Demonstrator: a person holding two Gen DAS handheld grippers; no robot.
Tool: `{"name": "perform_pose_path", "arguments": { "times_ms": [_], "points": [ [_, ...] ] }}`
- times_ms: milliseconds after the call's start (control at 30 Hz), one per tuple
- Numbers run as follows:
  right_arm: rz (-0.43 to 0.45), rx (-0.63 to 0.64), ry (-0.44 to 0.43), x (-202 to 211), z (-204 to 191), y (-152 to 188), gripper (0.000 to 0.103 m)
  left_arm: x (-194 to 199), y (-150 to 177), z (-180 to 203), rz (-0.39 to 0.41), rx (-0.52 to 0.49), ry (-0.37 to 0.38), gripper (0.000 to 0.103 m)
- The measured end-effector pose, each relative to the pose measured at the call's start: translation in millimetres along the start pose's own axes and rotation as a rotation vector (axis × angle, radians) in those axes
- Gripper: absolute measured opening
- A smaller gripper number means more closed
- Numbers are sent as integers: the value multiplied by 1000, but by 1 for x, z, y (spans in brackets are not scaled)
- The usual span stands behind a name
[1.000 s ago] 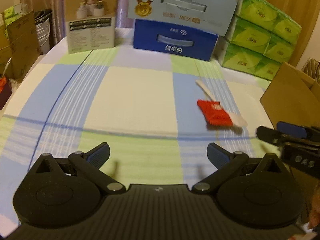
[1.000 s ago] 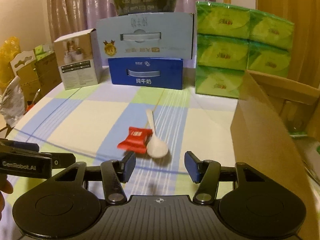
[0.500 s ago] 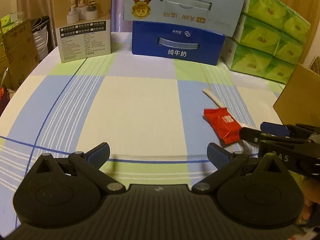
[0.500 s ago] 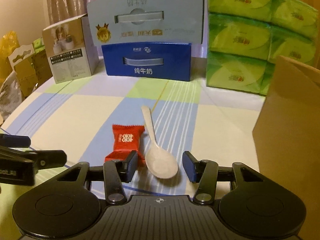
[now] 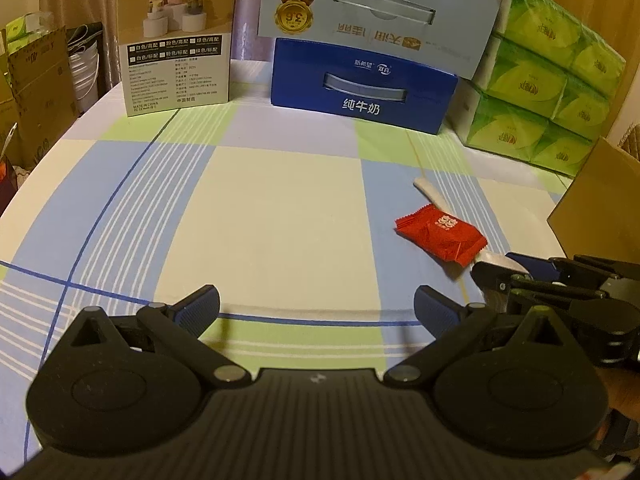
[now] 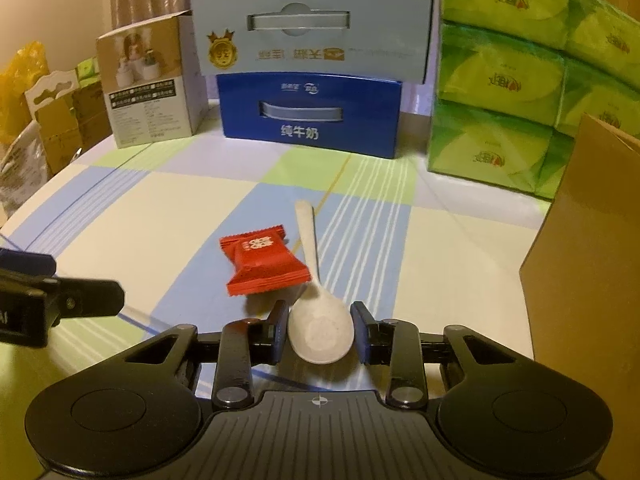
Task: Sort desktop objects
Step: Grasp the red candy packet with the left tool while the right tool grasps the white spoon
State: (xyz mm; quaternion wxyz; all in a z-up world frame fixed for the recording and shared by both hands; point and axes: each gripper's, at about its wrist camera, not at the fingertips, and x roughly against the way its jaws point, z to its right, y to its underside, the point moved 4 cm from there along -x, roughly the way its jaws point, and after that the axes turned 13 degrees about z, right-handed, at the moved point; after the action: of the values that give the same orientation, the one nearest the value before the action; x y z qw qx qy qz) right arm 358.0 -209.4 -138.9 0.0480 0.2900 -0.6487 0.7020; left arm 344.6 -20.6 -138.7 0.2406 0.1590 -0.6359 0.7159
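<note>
White spoon (image 6: 320,330) bowl now between right gripper (image 6: 320,332) fingers, narrowed since earlier; left gripper (image 5: 316,306) spread.

Tablecloth (image 5: 280,208) is a pastel check: cream, light blue and pale green blocks with thin white and dark blue stripes. Candy wrapper (image 6: 262,264) is bright red with white print, spoon (image 6: 320,320) is off-white. Along the far edge there's a deep blue milk carton (image 6: 308,114), a pale grey-blue one (image 6: 312,24) with a gold badge, and lime green tissue packs (image 6: 520,80).
</note>
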Motion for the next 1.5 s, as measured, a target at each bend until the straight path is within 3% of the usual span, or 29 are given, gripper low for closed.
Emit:
{"name": "perform_pose_path", "arguments": {
  "times_ms": [467,600,767,933,1033,1133,1333,1500],
  "points": [
    [-19,83,-195,40,-58,9,30,5,-3,-10,12,24,32,102],
    [3,97,-104,44,-48,6,30,2,-1,-8,0,50,55,101],
    [-11,68,-3,38,-23,11,30,-11,1,-1,-14,155,81,99],
    [-18,84,18,37,-17,16,30,-26,-3,10,-14,100,68,94],
    [-27,74,18,34,-15,17,30,-27,0,18,-15,-20,55,85],
    [-35,66,14,35,-15,18,30,-23,3,21,-32,-126,43,67],
    [-45,22,11,43,-14,20,30,-7,9,15,-64,-164,83,30],
    [-69,-55,3,57,-13,22,30,13,20,15,-88,-219,140,27]
  ]
}}
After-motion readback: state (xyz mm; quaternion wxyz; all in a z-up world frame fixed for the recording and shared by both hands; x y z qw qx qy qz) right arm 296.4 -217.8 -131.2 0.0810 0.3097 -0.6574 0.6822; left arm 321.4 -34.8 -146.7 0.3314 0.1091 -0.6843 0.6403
